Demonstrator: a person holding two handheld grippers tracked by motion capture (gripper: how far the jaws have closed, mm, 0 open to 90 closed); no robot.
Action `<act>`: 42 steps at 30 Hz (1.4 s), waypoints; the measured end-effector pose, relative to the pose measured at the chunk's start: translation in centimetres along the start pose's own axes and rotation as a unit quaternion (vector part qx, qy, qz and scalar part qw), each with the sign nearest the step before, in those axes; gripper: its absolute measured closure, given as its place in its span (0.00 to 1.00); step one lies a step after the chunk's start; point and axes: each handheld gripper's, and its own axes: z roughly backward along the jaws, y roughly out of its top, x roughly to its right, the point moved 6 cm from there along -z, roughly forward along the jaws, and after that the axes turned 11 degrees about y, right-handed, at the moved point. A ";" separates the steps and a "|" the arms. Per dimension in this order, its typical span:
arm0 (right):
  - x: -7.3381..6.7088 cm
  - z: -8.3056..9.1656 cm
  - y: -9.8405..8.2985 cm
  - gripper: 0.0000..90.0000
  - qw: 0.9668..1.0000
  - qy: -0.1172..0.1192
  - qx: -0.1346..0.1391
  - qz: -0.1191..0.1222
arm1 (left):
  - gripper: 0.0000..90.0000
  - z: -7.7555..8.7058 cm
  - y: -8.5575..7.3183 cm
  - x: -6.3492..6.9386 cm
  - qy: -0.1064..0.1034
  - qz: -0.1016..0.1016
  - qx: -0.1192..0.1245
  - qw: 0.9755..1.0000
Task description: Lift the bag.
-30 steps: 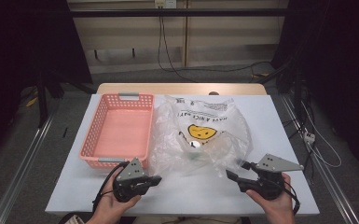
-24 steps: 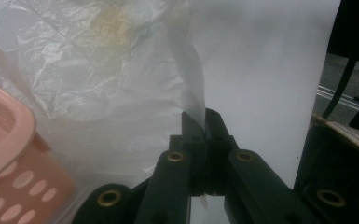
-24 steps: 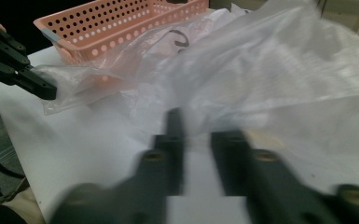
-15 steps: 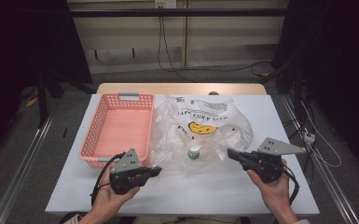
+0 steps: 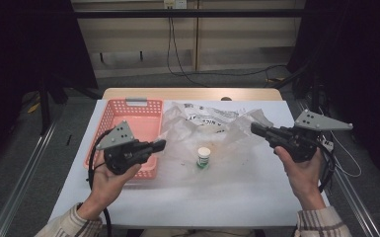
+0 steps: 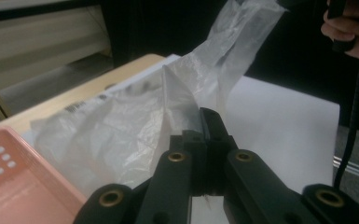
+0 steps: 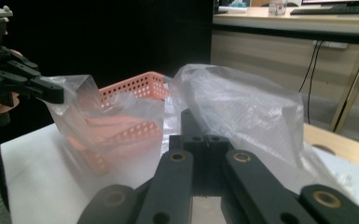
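Nearest, the left gripper and right gripper each pinch an edge of the thin clear plastic bag, lifted above the white table. A small white-capped green bottle stands beneath; the pink perforated plastic basket sits beyond, left.

The print on the plastic bag is too small to read. The pink basket is cut off at the lower left edge, and its far part stays blurred behind the bag film.

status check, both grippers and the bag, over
Left gripper and right gripper both shut on the plastic bag, its edges raised. Small white-capped bottle stands inside. Pink basket alongside, nothing blocking.
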 end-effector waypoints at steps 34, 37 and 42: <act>5.7 1.9 17.1 1.00 0.993 -0.067 0.085 0.044 | 1.00 0.7 17.9 -6.9 0.104 0.007 0.132 0.986; 5.6 1.9 17.8 1.00 0.993 -0.066 0.084 0.050 | 1.00 0.8 18.9 -6.7 0.107 0.007 0.136 0.985; 6.2 1.0 18.1 1.00 0.994 -0.071 0.072 0.044 | 1.00 0.1 19.0 -7.0 0.114 0.007 0.122 0.986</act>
